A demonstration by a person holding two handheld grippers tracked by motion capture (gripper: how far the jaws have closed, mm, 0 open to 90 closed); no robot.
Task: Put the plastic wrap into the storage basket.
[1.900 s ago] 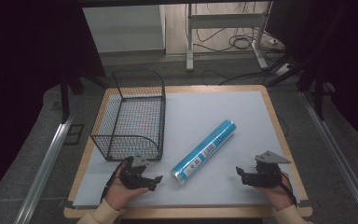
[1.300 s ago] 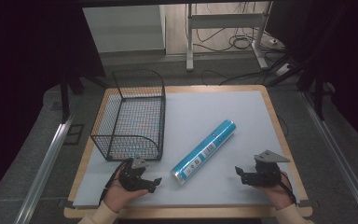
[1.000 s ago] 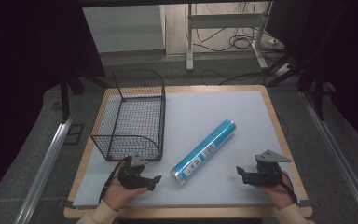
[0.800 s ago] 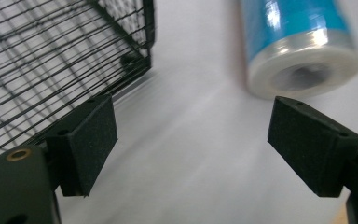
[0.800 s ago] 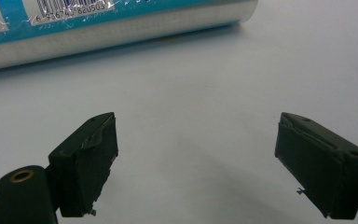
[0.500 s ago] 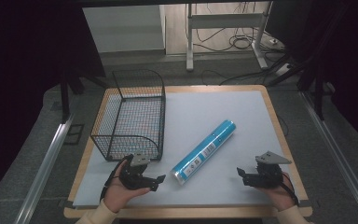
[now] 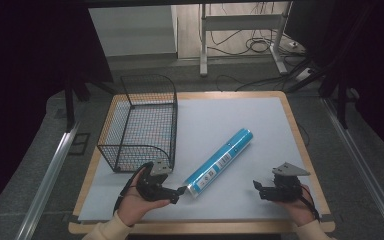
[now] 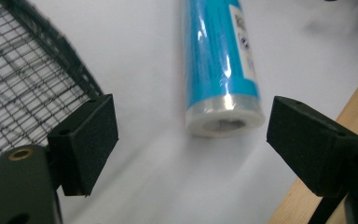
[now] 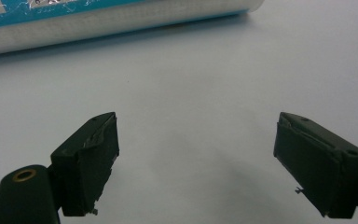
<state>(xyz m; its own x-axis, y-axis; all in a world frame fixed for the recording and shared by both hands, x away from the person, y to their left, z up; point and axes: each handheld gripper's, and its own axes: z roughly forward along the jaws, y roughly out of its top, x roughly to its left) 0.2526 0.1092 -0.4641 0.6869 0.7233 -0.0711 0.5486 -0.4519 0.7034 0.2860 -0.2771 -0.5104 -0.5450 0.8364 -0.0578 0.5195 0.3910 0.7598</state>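
Note:
A blue tube (image 7: 220,161) with a white label lies diagonally on the white mat (image 7: 230,120), its near end pointing lower left. My left gripper (image 7: 179,194) is open right at that near end; in the left gripper view the tube's clear-capped end (image 8: 223,70) lies just ahead of the gripper (image 8: 191,135), between the lines of the two pads, with no contact. My right gripper (image 7: 257,190) rests low at the front right, open, jaws pointing left toward the tube. In the right gripper view the gripper (image 9: 205,154) holds nothing, and the tube (image 9: 98,23) lies well beyond its jaws.
A black wire basket (image 7: 140,120) stands at the mat's left side, just behind my left hand; its mesh (image 8: 23,84) is close to the left pad. The table's wooden rim (image 7: 300,145) frames the mat. Floor rails and cables lie beyond the table.
My left gripper has edged right and forward toward the tube's near end. The tube, basket and right gripper have stayed in place.

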